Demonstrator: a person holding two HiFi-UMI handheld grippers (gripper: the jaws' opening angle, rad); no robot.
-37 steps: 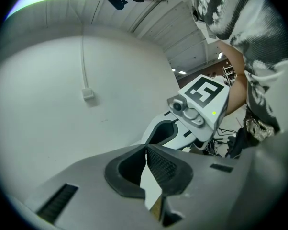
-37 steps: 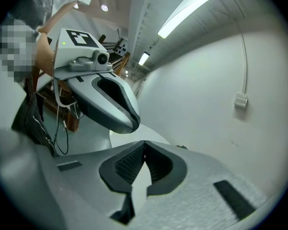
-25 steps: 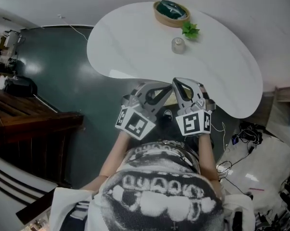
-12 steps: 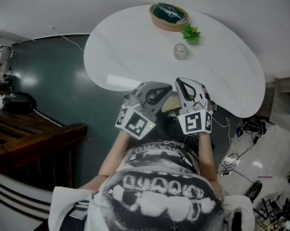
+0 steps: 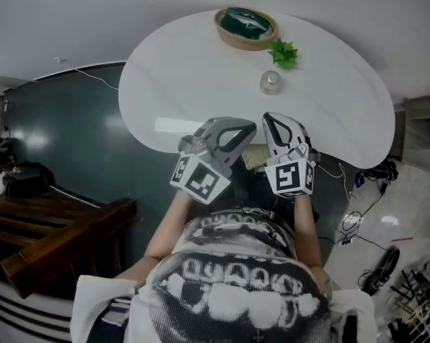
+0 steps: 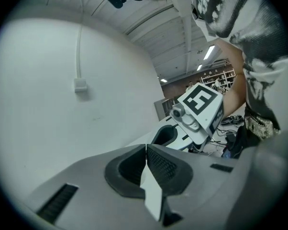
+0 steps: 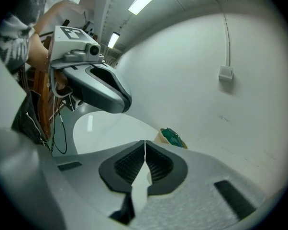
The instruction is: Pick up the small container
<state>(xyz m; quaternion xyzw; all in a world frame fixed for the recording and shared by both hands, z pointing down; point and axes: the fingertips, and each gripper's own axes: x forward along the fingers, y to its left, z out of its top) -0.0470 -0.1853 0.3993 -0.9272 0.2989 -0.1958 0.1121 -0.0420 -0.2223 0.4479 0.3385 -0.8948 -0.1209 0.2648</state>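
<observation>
Left tongs (image 5: 251, 126): jaws pressed together, nothing between them. Right tongs (image 5: 268, 117): same, pads meeting along one thin line, nothing held. Both are held side by side in front of the person's chest, tips reaching just over the near edge of the white table (image 5: 186, 84).

Head view only: the small container (image 5: 271, 82), clear and upright, stands on the far half of the table, well apart from both tips. A green sprig (image 5: 283, 52) lies just beyond it, and a bowl (image 5: 246, 27) with something dark green inside sits near the far edge. Neither gripper view shows the container clearly.

Right gripper view: closed jaws (image 7: 144, 145) low in the frame, bowl (image 7: 171, 138) just past them, a stretch of tabletop (image 7: 105, 126) to the left, and the left tongs (image 7: 94, 87) alongside. It also shows a white wall with a cord and small box (image 7: 225, 73).

Left gripper view: closed jaws (image 6: 146, 147), the right tongs (image 6: 196, 114) beside them, and the same wall.

Room to move: bare tabletop lies between tips and container. The table's rounded edge drops to dark floor (image 5: 72, 120) on the left; cables (image 5: 358, 220) lie on the right.
</observation>
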